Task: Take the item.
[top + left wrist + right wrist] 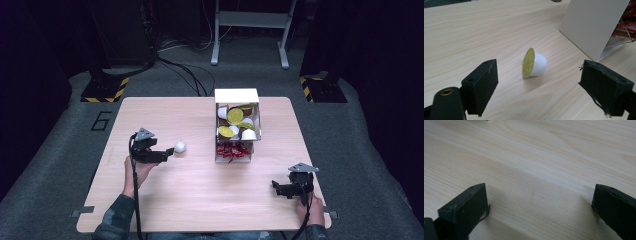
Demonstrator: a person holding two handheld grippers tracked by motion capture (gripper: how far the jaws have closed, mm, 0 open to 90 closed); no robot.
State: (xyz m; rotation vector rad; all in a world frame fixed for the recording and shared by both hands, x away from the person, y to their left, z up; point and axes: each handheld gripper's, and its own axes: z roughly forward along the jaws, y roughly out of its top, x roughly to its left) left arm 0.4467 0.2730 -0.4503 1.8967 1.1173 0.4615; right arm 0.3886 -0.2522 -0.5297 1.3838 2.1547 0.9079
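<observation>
Both grippers, left gripper (539,82) and right gripper (539,207), gape empty; white capsule (534,63) lies sideways, yellow lid facing left gripper.

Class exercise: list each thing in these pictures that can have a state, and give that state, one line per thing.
Left gripper: open, jaws wide apart, holding nothing.
Right gripper: open, empty, over bare table.
Loose capsule: lying on its side, yellow lid facing the left gripper, untouched.
White box: open at the front, upper shelf full of capsules.
Red packets: on the lower shelf.
</observation>
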